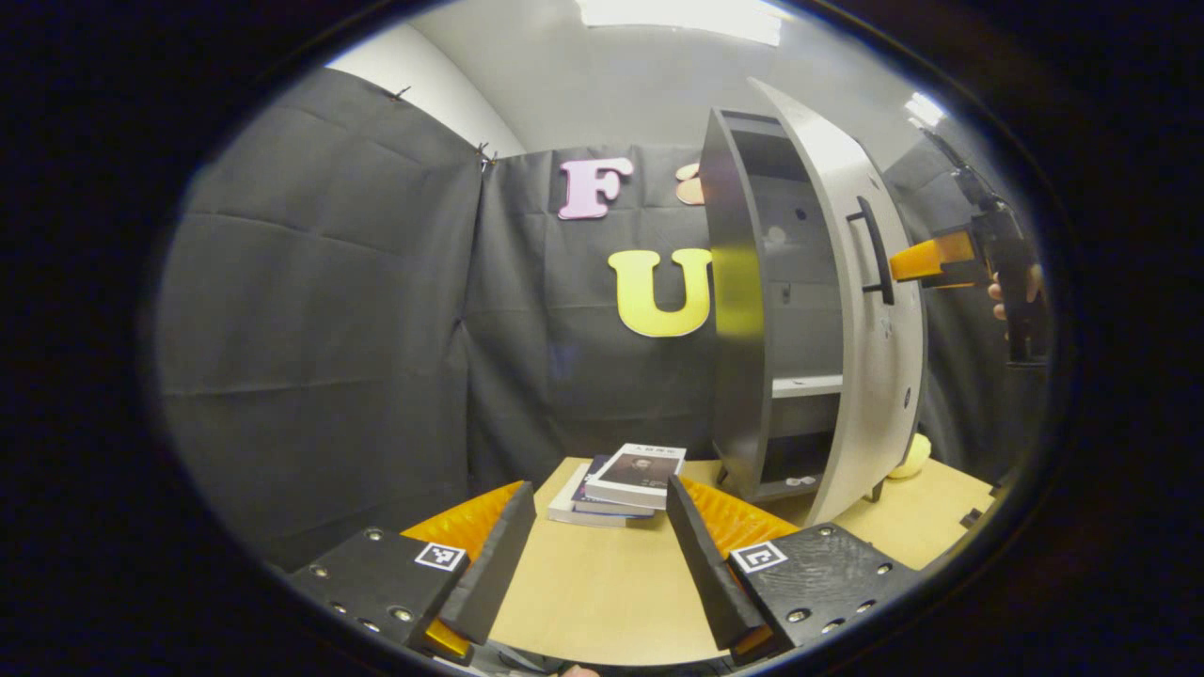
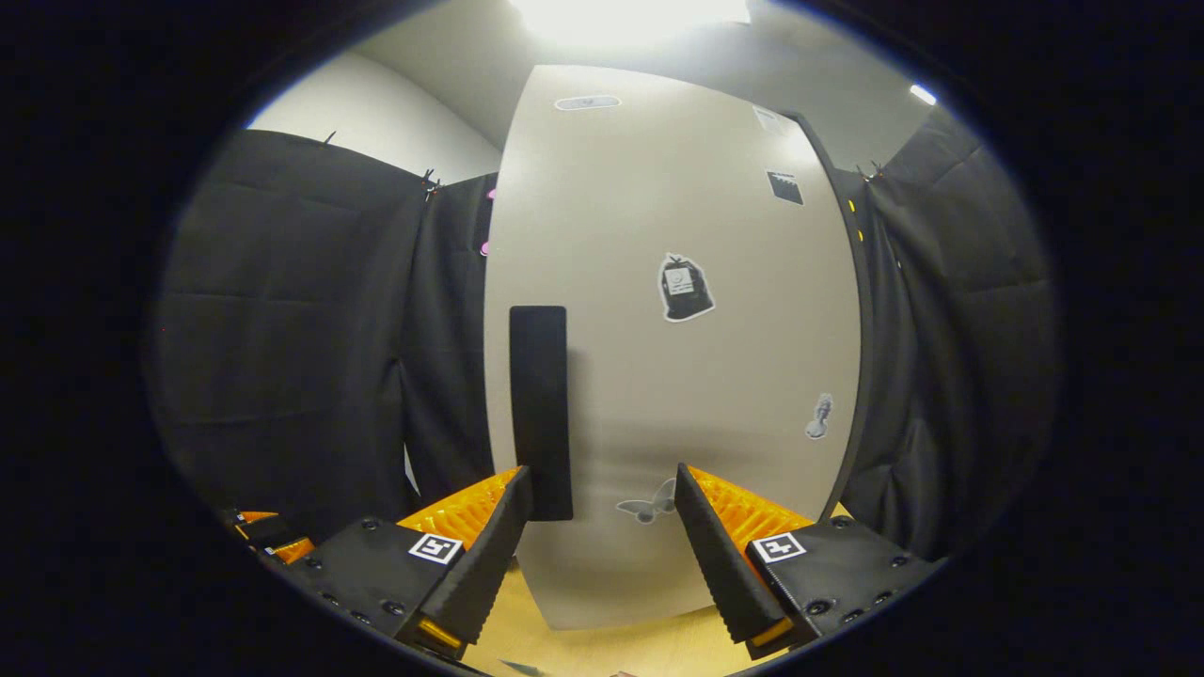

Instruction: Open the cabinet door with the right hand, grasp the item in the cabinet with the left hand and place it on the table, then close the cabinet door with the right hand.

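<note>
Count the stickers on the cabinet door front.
5 on the white cabinet door: an oval one at top, a dark square upper right, a black bag-shaped one mid-door, a small grey one lower right, a butterfly near the bottom. The hand-held gripper fingers may hide others.

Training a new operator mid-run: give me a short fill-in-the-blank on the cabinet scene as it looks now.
1. The grey cabinet door stands ____.
2. The stack of books lies on the wooden ____.
3. The left tool has its fingers ____.
4. The right tool faces the door's black ____.

Missing words: open; table; open; handle
</note>
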`<state>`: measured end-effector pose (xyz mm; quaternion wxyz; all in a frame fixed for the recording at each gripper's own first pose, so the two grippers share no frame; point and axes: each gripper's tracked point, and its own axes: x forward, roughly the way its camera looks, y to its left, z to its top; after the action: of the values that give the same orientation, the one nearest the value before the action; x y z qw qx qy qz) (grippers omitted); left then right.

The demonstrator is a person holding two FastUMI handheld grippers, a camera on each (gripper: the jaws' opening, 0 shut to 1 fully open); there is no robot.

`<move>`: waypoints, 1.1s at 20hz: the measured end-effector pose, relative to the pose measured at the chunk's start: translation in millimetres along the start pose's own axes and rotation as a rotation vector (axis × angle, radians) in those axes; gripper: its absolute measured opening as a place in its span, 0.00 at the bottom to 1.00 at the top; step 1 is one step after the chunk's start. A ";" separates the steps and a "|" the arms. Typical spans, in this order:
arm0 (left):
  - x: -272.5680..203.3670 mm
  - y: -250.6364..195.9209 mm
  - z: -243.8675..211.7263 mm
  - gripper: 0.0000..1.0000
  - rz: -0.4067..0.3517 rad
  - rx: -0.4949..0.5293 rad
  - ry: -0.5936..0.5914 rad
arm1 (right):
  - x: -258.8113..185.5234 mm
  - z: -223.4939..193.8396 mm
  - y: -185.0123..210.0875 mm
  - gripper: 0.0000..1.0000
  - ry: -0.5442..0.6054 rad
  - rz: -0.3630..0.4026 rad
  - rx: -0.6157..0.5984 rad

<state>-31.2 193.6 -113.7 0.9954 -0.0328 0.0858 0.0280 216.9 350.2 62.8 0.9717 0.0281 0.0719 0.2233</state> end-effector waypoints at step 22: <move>3.3 -181.2 113.2 0.84 -0.089 0.047 -0.133 | -115.2 8.6 -177.0 0.97 -0.085 -0.138 0.065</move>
<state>2.3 21.2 8.0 0.9996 -0.0112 0.0189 -0.0161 191.8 140.4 70.5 0.9855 0.0642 0.0398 0.1518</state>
